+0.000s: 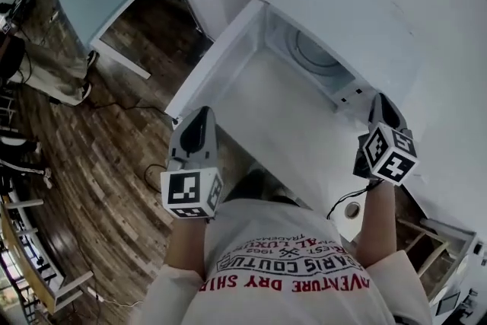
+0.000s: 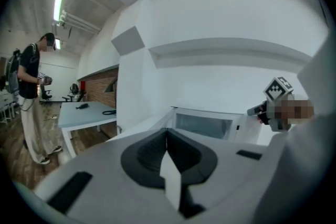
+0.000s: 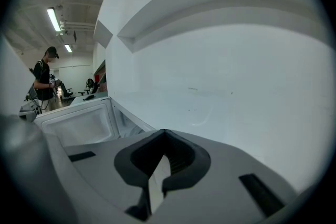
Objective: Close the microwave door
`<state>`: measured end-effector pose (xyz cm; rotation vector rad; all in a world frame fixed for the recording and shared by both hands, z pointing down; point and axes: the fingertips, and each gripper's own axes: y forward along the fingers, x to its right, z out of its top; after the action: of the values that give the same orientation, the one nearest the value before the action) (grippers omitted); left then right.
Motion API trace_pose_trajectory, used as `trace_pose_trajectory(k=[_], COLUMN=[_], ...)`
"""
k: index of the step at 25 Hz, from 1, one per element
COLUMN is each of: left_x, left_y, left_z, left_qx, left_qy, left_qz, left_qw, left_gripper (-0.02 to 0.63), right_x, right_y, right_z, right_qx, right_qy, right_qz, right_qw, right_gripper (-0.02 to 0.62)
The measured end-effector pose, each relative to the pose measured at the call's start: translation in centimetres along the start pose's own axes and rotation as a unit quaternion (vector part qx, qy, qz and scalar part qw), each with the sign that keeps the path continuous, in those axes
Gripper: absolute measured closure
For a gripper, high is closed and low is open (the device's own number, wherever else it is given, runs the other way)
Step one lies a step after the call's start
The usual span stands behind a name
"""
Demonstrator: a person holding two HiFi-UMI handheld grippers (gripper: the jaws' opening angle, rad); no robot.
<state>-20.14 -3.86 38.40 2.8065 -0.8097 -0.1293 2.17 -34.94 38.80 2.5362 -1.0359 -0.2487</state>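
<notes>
Head view: the white microwave (image 1: 346, 23) sits on a white desk (image 1: 293, 133). Its microwave door (image 1: 228, 65) is wide open, swung out to the left, and you can see the round plate (image 1: 312, 53) inside.

The left gripper (image 1: 199, 115) is near the free end of the door. I cannot tell if it touches. Its jaws are pressed together with nothing in them. The right gripper (image 1: 380, 100) is by the right side of the microwave. Its jaws are pressed together too, also with nothing in them.

I think the closing has not started yet, and this is the getting-ready step. Next, the left gripper needs to get behind the door and push it round to the right until it shuts. The right gripper should keep out of the opening so the door does not hit it.
</notes>
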Motion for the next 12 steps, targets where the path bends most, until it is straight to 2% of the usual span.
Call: trace_pose_trajectory(k=[6,9,12], left_x=[-8.6,-11.4,-13.0], left_y=[-4.3,-4.6,-3.7], left_z=[-2.3,-4.0,-5.1], left_qx=[-0.010,-0.019,-0.019], left_qy=[-0.013,-0.018,0.003], left_qz=[0.100,0.124,0.132], left_qw=[0.9948,0.9920,0.9911], left_gripper=[0.600,0.600,0.600], right_x=[-0.9,-1.1,-1.0], right_y=[-0.1,-0.2,-0.2], right_z=[0.1,-0.1,-0.1], right_qx=[0.012,0.010,0.009], right_qy=[-0.017,-0.018,-0.014], right_qz=[-0.009,-0.008,-0.008], right_qw=[1.000,1.000,1.000], right_gripper=[0.583,0.583,0.583])
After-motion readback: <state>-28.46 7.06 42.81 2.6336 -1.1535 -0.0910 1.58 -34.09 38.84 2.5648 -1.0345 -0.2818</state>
